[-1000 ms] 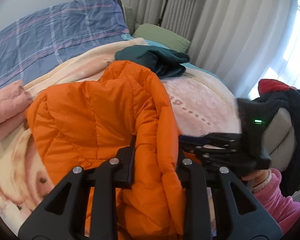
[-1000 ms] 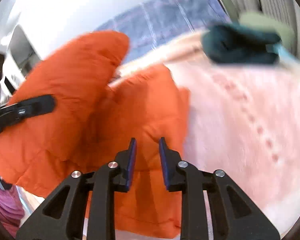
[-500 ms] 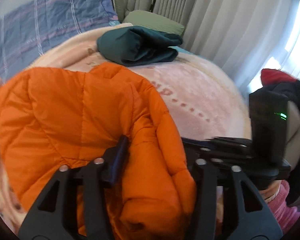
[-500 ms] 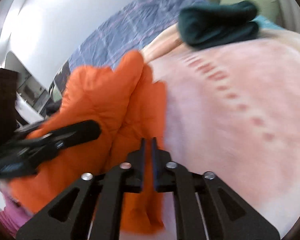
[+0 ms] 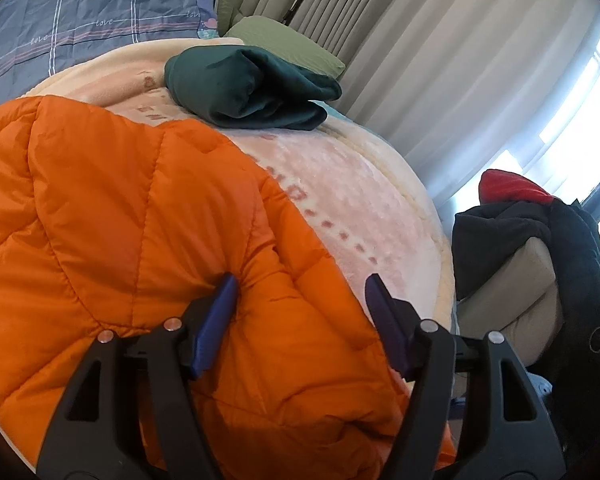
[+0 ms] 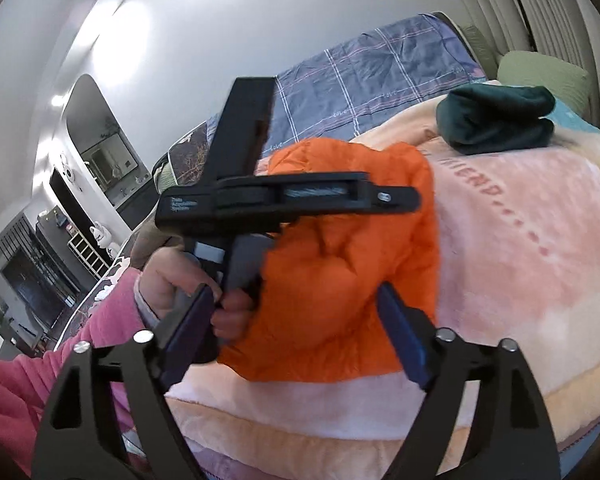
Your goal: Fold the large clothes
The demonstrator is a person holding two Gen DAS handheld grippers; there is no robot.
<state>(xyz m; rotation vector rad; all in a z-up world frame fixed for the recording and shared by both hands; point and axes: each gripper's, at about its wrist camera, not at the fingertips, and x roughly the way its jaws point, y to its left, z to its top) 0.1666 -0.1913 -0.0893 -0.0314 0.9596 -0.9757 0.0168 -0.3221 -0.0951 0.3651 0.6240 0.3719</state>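
The orange puffer jacket [image 5: 148, 232], folded lower left on the pink blanket [image 5: 364, 200], appears light, soft and slippery; best gripped at a quilted edge; left gripper [image 5: 300, 312] and right gripper [image 6: 296, 320] are both opening, gripping nothing.

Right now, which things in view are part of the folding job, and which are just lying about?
In the job:
- puffy orange quilted jacket, lying on the bed
- left gripper, jaws opening, jacket between them
- right gripper, jaws opening, nothing held

Lying about:
- folded dark green garment
- pink fleece blanket
- blue plaid quilt
- green pillow
- black clothes on a chair
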